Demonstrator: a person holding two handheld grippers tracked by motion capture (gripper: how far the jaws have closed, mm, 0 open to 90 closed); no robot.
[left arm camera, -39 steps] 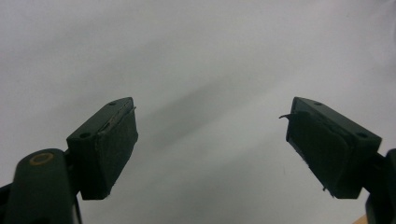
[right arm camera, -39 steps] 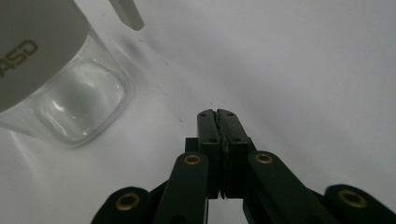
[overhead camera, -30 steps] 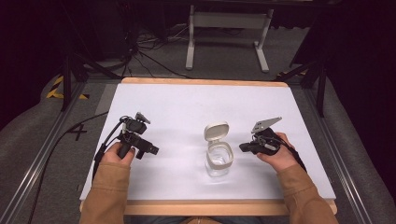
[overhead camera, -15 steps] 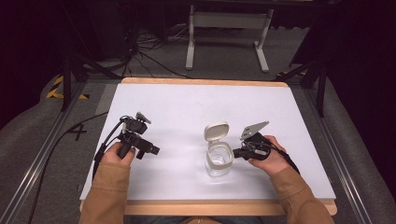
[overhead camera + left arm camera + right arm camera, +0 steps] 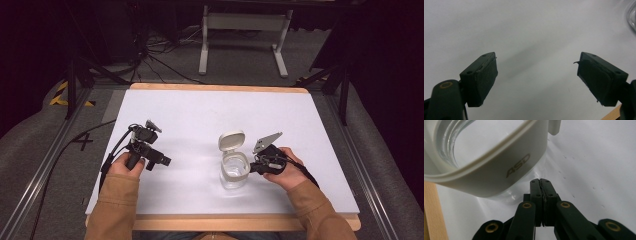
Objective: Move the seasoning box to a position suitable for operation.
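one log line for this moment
left gripper: open, over bare white table | right gripper: shut, empty, beside clear glass jar with open white flip lid

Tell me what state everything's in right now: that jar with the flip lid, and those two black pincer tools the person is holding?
Jar: clear, upright on the table, looks empty.
Lid: flipped open, standing up at the jar's far side.
Left gripper: jaws wide apart, holding nothing, over bare table.
Right gripper: jaws pressed together, nothing between them, tips right beside the jar's white collar; contact cannot be told.
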